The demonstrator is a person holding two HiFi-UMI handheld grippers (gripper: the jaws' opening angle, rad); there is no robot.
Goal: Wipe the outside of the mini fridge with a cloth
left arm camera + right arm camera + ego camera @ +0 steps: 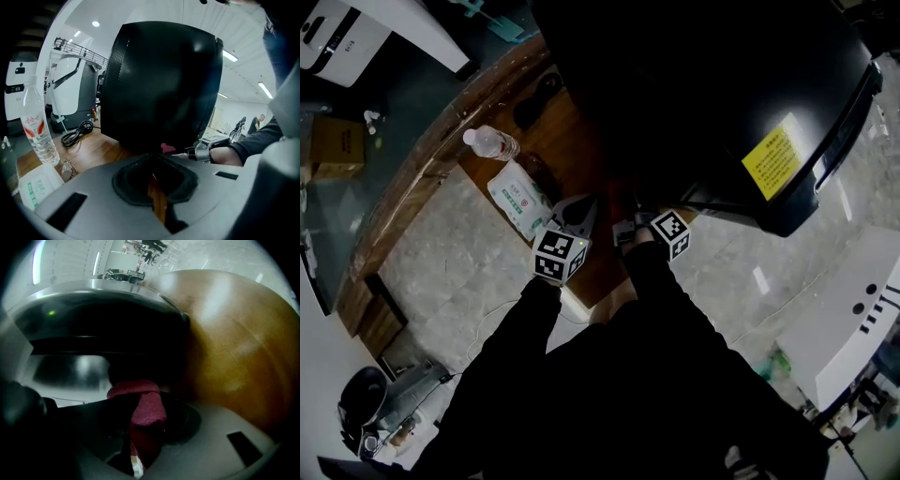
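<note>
Two claws by the mini fridge (159, 84): right claw (140, 401) clamps the red cloth (147, 413), left claw (153, 165) closed, empty.

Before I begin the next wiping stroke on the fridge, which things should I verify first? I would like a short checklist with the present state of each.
1. Dark red cloth held in the right tool: ok, the jaws are closed on it.
2. Cloth touching the black mini fridge: cannot tell. It is close to the lower edge, but contact is not visible.
3. Left tool free: ok, its jaws are together with nothing between them.
4. Clear plastic water bottle and white packet away from the fridge: ok, both are apart from it on the brown wooden table.
5. Coiled black cable clear of the cloth: ok.
</note>
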